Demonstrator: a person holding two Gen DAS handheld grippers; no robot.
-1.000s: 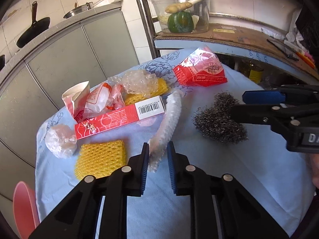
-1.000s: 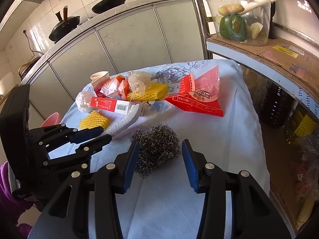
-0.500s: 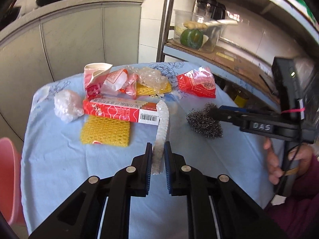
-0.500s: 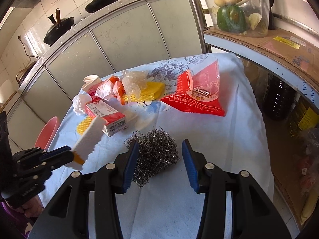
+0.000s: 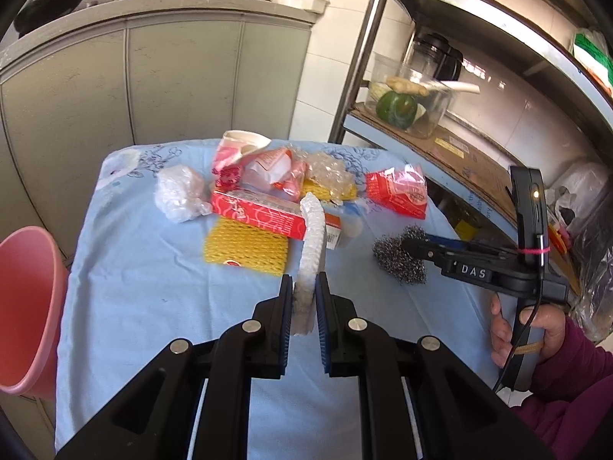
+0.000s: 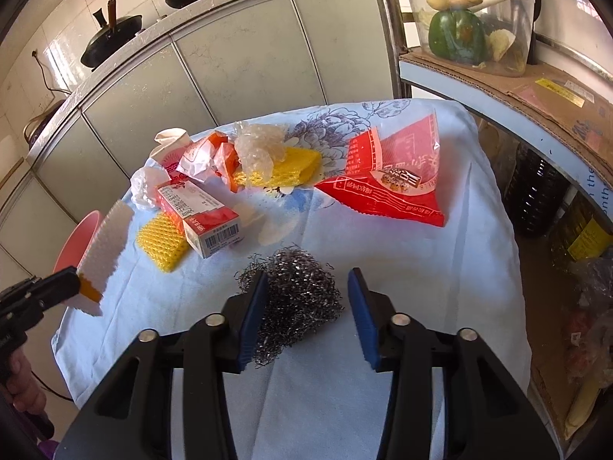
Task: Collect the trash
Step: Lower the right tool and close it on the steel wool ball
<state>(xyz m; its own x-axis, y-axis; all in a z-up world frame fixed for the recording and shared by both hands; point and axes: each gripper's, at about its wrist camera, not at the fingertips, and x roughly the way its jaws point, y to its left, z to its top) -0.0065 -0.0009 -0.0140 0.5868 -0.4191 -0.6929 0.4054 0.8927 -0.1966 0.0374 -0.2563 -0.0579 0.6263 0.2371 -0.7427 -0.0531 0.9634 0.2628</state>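
My left gripper [image 5: 304, 306] is shut on a white foam net sleeve [image 5: 312, 245] and holds it lifted above the blue tablecloth [image 5: 161, 299]; the sleeve also shows at the left of the right wrist view [image 6: 105, 253]. My right gripper [image 6: 306, 306] is open, its jaws on either side of a steel wool scourer [image 6: 297, 287], which lies on the cloth [image 5: 398, 258]. A red carton [image 5: 264, 214], yellow foam nets [image 5: 245, 247], a red snack bag [image 6: 390, 180], crumpled wrappers [image 6: 207, 157] and clear plastic [image 6: 258, 147] lie further back.
A pink bin [image 5: 27, 303] stands left of the table. A metal shelf [image 5: 452, 153] with a clear tub of vegetables [image 6: 463, 27] is at the right. Grey cabinets [image 5: 153, 76] stand behind the table.
My left gripper has lifted the foam sleeve off the table and drawn back towards the left. The right gripper has stayed open around the scourer.
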